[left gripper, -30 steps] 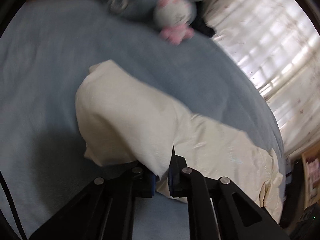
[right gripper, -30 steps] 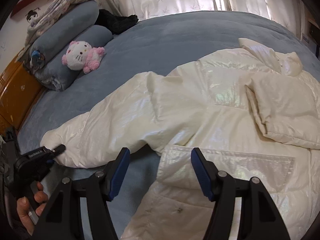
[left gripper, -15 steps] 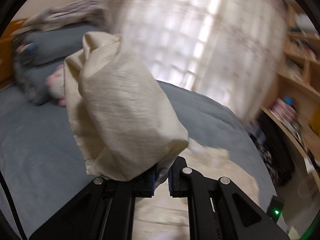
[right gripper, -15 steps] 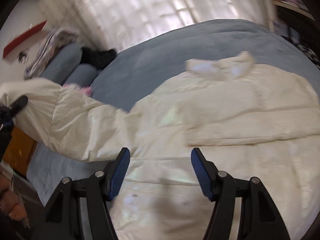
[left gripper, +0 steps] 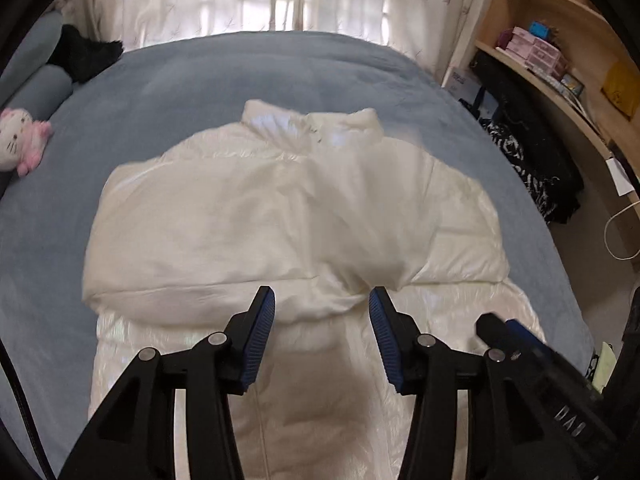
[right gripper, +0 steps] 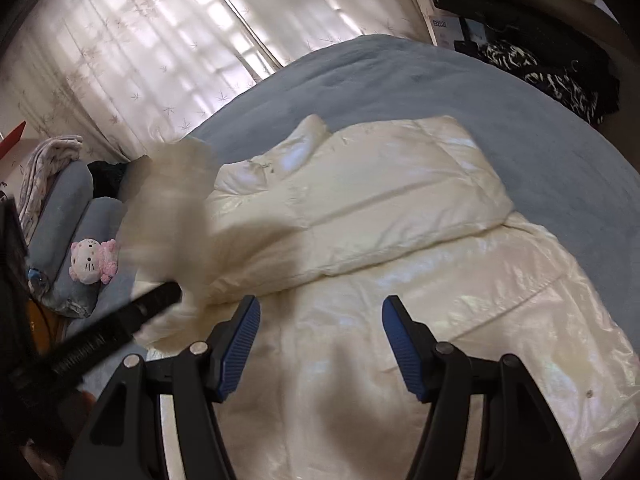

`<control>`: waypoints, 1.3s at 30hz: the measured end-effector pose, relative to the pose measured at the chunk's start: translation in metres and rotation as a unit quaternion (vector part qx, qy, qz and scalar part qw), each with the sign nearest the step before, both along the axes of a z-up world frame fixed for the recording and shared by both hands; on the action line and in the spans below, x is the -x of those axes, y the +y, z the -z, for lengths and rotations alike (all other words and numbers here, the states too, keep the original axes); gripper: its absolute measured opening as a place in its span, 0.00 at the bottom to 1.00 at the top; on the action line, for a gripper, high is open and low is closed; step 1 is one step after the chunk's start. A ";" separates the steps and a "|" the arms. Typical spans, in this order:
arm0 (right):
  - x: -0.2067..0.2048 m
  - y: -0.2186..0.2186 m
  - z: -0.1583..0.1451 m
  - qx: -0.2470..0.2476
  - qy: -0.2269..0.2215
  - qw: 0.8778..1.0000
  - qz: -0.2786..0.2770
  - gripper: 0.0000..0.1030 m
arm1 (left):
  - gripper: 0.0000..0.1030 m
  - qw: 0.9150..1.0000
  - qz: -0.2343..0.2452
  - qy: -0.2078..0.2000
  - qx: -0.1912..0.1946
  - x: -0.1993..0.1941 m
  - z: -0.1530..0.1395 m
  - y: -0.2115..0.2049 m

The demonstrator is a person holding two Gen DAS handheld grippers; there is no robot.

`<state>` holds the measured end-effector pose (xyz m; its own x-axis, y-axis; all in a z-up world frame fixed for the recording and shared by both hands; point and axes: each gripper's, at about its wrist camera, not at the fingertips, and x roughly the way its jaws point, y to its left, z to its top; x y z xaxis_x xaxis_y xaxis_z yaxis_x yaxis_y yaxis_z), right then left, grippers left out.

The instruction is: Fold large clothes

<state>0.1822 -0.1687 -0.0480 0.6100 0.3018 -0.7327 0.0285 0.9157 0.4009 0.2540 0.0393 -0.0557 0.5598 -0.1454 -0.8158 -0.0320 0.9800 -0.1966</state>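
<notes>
A large cream-white puffer jacket (left gripper: 288,220) lies spread on the blue bed, collar at the far end. Both sleeves lie folded across its chest. It also shows in the right wrist view (right gripper: 380,208). My left gripper (left gripper: 322,320) is open and empty just above the jacket's middle, by the folded sleeve. My right gripper (right gripper: 320,328) is open and empty over the jacket's lower body. In the right wrist view the left sleeve (right gripper: 176,208) is blurred in motion beside the left gripper's black finger (right gripper: 152,300).
The blue bed cover (left gripper: 180,80) surrounds the jacket. A pink and white plush cat (left gripper: 20,140) and grey rolled bedding (right gripper: 76,216) lie at the left. Curtains (right gripper: 160,40) hang behind. Shelves (left gripper: 560,60) and dark clothes (left gripper: 532,168) stand at the right.
My left gripper carried the left sleeve up and over onto the jacket's chest, then opened and let it go. The right gripper stayed open and shifted over the jacket.
</notes>
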 end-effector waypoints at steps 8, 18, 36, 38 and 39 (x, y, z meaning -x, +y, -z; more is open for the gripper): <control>-0.002 0.012 0.003 -0.033 0.015 0.998 -0.055 0.72 | 0.52 0.997 -0.073 0.020 -0.009 0.042 0.012 0.059; -0.055 0.007 -0.030 -0.062 0.064 0.991 -0.104 0.72 | 0.59 0.991 -0.119 0.023 -0.049 0.059 -0.006 0.139; -0.147 0.024 0.077 -0.086 0.137 0.980 -0.119 0.72 | 0.66 0.977 -0.170 0.079 0.103 -0.027 0.095 0.263; -0.144 0.032 0.073 -0.096 0.121 0.978 -0.138 0.46 | 0.66 0.978 -0.170 0.074 0.100 -0.031 0.097 0.262; -0.144 0.035 0.072 -0.094 0.119 0.977 -0.148 0.34 | 0.66 0.978 -0.169 0.073 0.097 -0.033 0.096 0.259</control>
